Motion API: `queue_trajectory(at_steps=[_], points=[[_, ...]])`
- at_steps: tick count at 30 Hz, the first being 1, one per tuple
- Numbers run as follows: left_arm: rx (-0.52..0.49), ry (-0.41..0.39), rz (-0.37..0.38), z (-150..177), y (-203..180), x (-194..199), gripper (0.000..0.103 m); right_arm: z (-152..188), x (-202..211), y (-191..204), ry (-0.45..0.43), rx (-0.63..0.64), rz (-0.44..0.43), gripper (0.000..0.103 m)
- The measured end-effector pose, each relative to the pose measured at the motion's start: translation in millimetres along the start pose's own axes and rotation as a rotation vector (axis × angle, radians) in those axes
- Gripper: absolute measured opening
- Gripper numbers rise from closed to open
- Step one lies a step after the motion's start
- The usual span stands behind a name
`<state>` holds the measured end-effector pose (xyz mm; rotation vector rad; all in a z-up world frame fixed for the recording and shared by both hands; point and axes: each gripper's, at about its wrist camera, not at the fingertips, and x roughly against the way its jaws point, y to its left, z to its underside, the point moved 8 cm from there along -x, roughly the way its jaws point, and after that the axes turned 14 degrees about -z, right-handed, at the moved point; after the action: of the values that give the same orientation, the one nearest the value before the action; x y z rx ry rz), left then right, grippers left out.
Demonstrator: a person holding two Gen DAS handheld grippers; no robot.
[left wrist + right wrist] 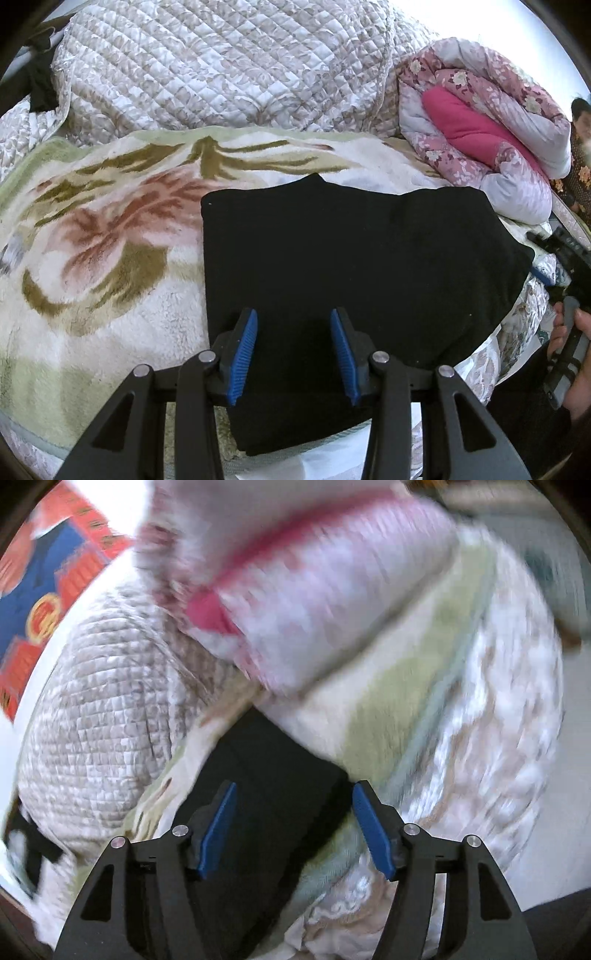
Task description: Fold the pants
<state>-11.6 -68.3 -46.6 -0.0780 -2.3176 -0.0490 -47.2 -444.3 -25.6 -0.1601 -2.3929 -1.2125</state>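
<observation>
The black pants (351,266) lie folded into a thick rectangle on a floral fleece blanket (103,236). My left gripper (293,317) is open and empty, its blue pads just above the near part of the pants. In the blurred right wrist view, my right gripper (293,794) is open and empty above a corner of the pants (273,775). The right gripper body and the hand holding it show at the right edge of the left wrist view (569,332).
A quilted beige bedspread (221,62) is heaped behind the blanket. A rolled pink floral duvet (480,129) lies at the right, also in the right wrist view (314,602). A person (581,147) sits at the far right. A red and blue poster (44,590) hangs on the wall.
</observation>
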Motion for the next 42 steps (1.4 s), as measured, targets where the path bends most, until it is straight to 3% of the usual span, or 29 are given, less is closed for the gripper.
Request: queue_trajectory(at_steps=[6,11,15,17,19,22,28,34,38,42], points=[[-0.002,-0.001,-0.004,0,-1,0,0.044,11,-5,16,0.032,0.063,-0.049,0.066],[-0.007,-0.003,-0.005,0,-1,-1,0.044,-2,-6,22,-0.013,0.089,-0.063,0.064],[-0.008,-0.004,-0.006,0,-1,-1,0.044,-1,-24,35,0.032,0.171,-0.064,0.054],[-0.006,-0.003,-0.006,0,-1,-1,0.045,1,-40,28,0.096,0.150,-0.045,0.045],[-0.005,-0.003,-0.004,0,-1,0,0.045,2,-42,20,0.111,0.132,-0.033,0.029],[0.008,0.001,0.002,0,1,0,0.045,0,-36,28,0.097,0.151,-0.057,0.023],[0.050,-0.042,-0.011,-15,15,11,0.045,5,-28,87,0.109,0.321,-0.152,0.021],[0.136,-0.043,-0.080,-27,55,9,0.045,43,-37,165,0.200,0.520,-0.268,0.021],[0.202,-0.033,-0.131,-31,82,7,0.045,100,-49,213,0.318,0.650,-0.369,0.021],[0.263,-0.041,-0.174,-35,108,11,0.045,173,-70,228,0.499,0.742,-0.431,0.021]])
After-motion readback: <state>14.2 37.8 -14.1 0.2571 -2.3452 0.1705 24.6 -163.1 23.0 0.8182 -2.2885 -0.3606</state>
